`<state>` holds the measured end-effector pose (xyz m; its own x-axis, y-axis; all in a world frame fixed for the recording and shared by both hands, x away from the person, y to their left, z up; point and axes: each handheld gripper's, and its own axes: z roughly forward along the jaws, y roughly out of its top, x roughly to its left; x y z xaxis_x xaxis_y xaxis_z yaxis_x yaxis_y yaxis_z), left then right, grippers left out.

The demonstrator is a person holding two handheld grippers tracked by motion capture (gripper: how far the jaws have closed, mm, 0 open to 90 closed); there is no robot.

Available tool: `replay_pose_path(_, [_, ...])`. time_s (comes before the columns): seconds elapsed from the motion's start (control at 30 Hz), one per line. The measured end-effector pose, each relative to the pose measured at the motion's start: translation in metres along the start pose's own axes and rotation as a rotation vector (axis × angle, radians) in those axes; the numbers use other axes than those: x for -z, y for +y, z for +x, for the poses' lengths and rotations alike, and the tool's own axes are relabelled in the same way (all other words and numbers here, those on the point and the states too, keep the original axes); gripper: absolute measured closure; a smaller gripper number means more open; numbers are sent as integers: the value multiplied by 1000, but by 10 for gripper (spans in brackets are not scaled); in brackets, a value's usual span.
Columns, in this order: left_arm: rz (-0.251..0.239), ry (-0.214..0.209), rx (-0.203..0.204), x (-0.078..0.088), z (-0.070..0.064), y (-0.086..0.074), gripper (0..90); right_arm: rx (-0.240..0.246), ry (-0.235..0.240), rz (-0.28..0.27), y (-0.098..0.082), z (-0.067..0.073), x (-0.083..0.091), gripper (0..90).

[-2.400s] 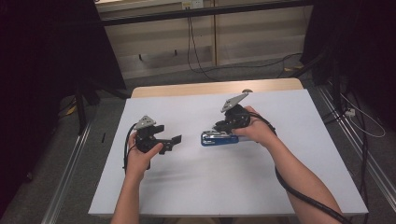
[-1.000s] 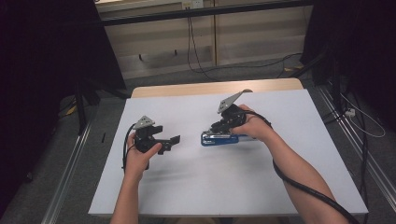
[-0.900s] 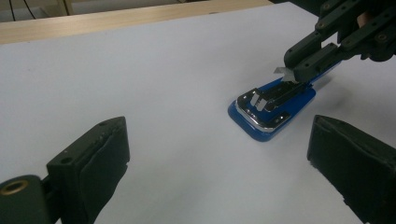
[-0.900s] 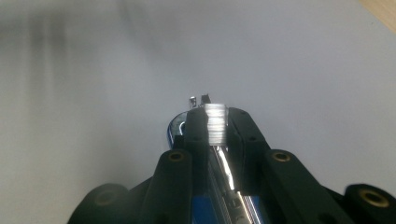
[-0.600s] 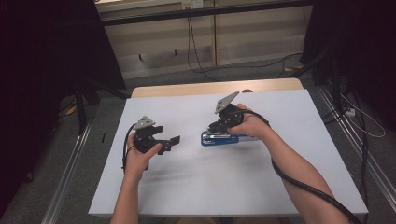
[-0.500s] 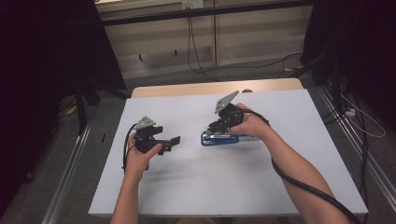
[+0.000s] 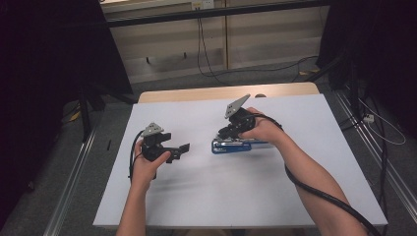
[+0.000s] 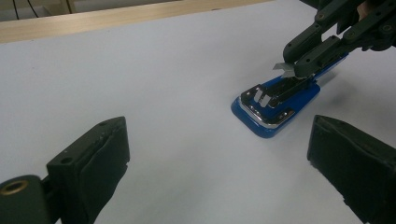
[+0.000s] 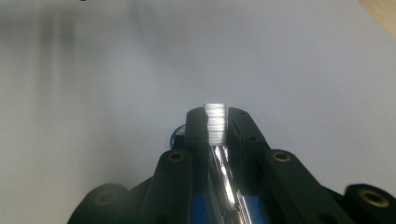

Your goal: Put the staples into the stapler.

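One large white table top (image 7: 206, 196) carries the whole work, and on it, a little toward 1 o'clock from its middle, lies the blue plastic stapler with bright metal parts (image 7: 235, 146), flat on its base. In the left gripper view this stapler (image 8: 275, 105) stands opened: the blue base rests on the table, and the shiny staple channel is exposed along its top.

By my judgement the stapler is stiff and moderately heavy for its size, so it will not bend, but the polished metal is slippery and the hinged parts can swing or snap. A hold across the blue plastic sides looks safer than one on the metal rail.

The right gripper (image 7: 231, 132) comes down on the stapler from about 1 o'clock. Its jaws are nearly closed and clench a thin silver metal strip (image 9: 215, 122), which looks like a row of staples or the tip of the channel; I cannot tell which. This piece is light and small, and it could slip or break apart under too much pressure.

The left gripper (image 7: 178, 150) hovers above the table toward 9 o'clock from the stapler, well apart from it, with its jaws spread wide and nothing between them.

As container there is the staple channel; whether staples lie inside is not clear.
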<state>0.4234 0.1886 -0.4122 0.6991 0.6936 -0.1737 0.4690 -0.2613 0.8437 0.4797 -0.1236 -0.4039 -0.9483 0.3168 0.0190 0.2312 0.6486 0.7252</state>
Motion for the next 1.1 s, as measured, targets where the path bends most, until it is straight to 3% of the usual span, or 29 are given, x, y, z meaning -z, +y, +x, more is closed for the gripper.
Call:
replay_pose_path(0.27, [1, 7, 2, 0, 1, 0, 59, 4, 12, 8, -6, -1, -5, 796])
replay_pose_path(1.1, [22, 6, -4, -3, 0, 0, 59, 83, 29, 33, -9, -5, -14, 797])
